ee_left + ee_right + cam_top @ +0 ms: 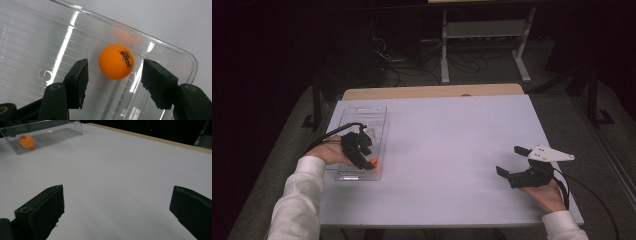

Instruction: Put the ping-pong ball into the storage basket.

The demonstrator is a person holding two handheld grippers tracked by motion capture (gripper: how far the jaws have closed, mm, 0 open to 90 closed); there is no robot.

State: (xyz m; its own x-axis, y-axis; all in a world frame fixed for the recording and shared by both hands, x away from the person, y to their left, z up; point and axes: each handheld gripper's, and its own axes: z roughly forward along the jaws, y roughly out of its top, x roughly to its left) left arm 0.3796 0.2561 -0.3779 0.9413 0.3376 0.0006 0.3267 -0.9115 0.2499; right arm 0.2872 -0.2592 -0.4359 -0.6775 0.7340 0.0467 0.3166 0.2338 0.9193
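Note:
An orange ping-pong ball (116, 61) with a dark printed logo lies in a clear plastic tray (35, 37) at the table's left. My left gripper (368, 161) hangs over the tray's near end, jaws on either side of the ball with gaps on both sides; its pads (80, 75) do not touch the ball. In the high view the ball (374, 161) peeks out beside the jaws. My right gripper (510, 160) rests at the table's right, wide open with nothing between its jaws. In the right gripper view, ball (26, 141) and tray (57, 132) lie far off.
The white tabletop (447, 150) spreads between the two hands. A tan strip (432, 91) runs along its far edge. Beyond it stand a white metal frame (484, 30) and loose cables (412, 70) on the dark floor.

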